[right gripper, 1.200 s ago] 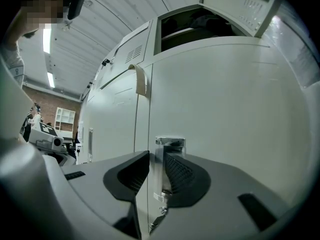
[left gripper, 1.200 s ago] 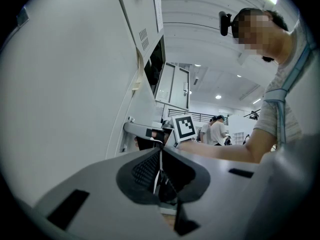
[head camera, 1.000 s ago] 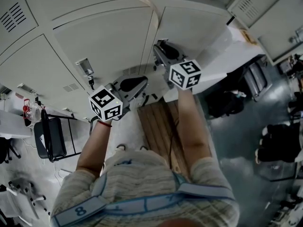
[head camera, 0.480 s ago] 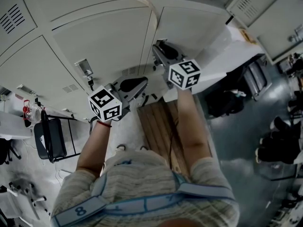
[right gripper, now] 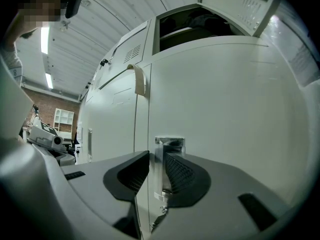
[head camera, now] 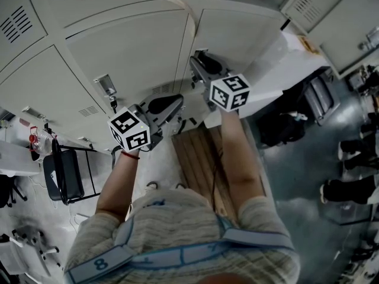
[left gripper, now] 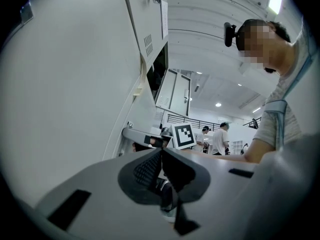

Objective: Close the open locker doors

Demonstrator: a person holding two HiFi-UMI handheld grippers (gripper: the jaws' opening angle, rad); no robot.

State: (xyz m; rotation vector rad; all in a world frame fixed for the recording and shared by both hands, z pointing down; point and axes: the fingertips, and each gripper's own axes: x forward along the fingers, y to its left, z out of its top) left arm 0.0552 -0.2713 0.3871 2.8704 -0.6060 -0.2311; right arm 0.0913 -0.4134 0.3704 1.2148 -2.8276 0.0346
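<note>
Pale grey lockers point(head camera: 130, 52) fill the top of the head view. My right gripper point(head camera: 200, 64) is up against a locker door point(head camera: 237, 34), near its left edge. In the right gripper view the door's metal latch point(right gripper: 164, 154) stands between the two pads, which press close on it. My left gripper point(head camera: 172, 104) hangs lower, just off a shut locker front point(left gripper: 70, 84), its pads point(left gripper: 150, 166) pressed together with nothing between them. One locker door point(right gripper: 235, 6) higher up stands open, showing a dark inside.
A white panel point(head camera: 290, 64) juts out to the right of the lockers. A wooden pallet point(head camera: 198, 152) lies at the person's feet. A black folding chair point(head camera: 62, 173) stands at the left, and people stand in the distance point(left gripper: 219, 139).
My left gripper has drifted slightly to the left. The right gripper stays at the latch. Feet at the right edge have moved.
</note>
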